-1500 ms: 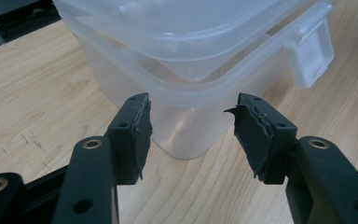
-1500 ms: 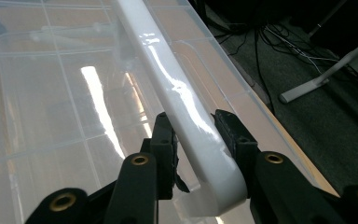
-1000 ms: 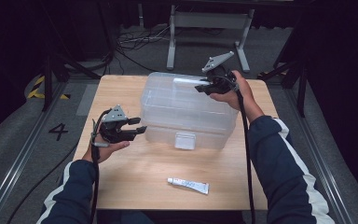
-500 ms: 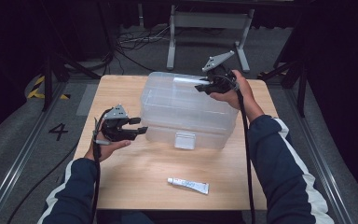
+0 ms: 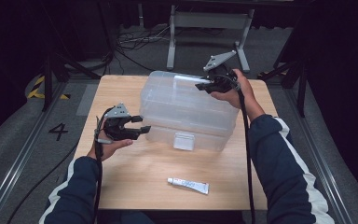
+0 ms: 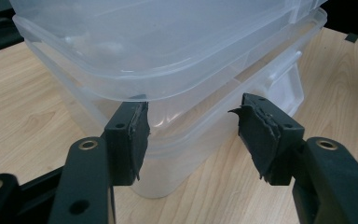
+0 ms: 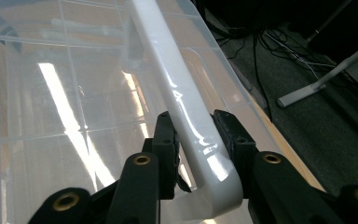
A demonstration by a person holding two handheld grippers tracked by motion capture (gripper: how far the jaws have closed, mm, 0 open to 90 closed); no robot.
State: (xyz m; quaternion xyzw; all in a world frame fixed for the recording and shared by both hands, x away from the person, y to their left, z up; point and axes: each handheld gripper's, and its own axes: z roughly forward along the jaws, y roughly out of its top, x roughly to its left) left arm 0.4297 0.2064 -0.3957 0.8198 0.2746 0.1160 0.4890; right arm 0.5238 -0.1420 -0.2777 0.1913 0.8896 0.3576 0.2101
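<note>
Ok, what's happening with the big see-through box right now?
Right gripper shut on box handle. Left gripper open, just widened, at box corner. Nothing blocking.

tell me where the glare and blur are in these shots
Right gripper view: bright glare streaks on the clear lid and the white handle. Left gripper view: the clear box is sharp, with soft reflections. High view: evenly lit table, dark surroundings.

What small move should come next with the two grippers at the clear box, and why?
Probably lift the handle gently with the right gripper. Its fingers are shut on the handle atop the clear box. The left gripper has just been opening; its fingers stand apart beside the box corner with nothing pinched, so the latch may be free.
</note>
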